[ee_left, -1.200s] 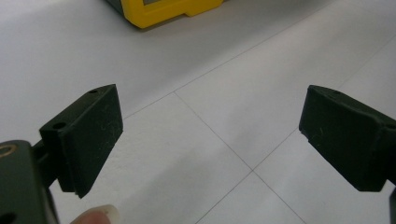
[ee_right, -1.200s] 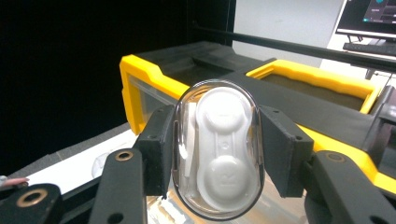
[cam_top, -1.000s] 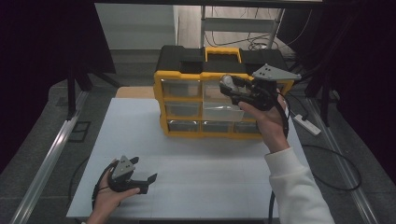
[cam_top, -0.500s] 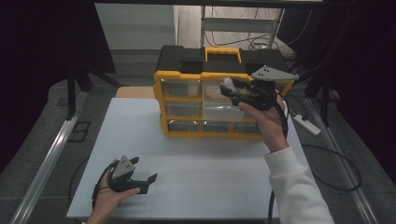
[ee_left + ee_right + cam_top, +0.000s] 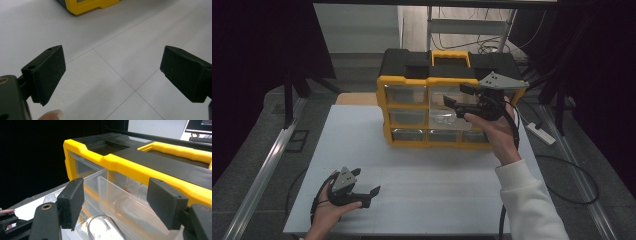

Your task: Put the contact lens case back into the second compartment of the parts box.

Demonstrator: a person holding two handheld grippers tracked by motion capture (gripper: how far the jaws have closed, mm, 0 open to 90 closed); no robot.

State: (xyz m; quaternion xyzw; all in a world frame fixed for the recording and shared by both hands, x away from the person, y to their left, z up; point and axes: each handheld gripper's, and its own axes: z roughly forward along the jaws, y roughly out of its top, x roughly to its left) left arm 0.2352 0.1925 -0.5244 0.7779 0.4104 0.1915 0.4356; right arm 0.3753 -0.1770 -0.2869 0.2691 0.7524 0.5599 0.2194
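Observation:
A yellow and black organizer box (image 5: 447, 65) with clear drawers stands at the back of the white table (image 5: 362, 135). My right gripper (image 5: 458, 97) hovers in front of its upper right drawers. Its jaws have just been opening and now stand open (image 5: 115, 195). A pulled-out clear drawer (image 5: 112, 192) lies beyond and below the pads, which do not press on it. A round clear shape (image 5: 105, 227) shows at the bottom of that view. My left gripper (image 5: 366, 181) rests at the table's near left corner, open (image 5: 112, 67) over bare tabletop.
A corner of the yellow box (image 5: 87, 6) shows far ahead of the left gripper. A power strip (image 5: 539, 132) and cables lie on the floor to the right. A metal rail (image 5: 262, 170) runs along the table's left side.
The right gripper's jaws have spread wider apart in front of the drawers. Both hands have stayed where they were.

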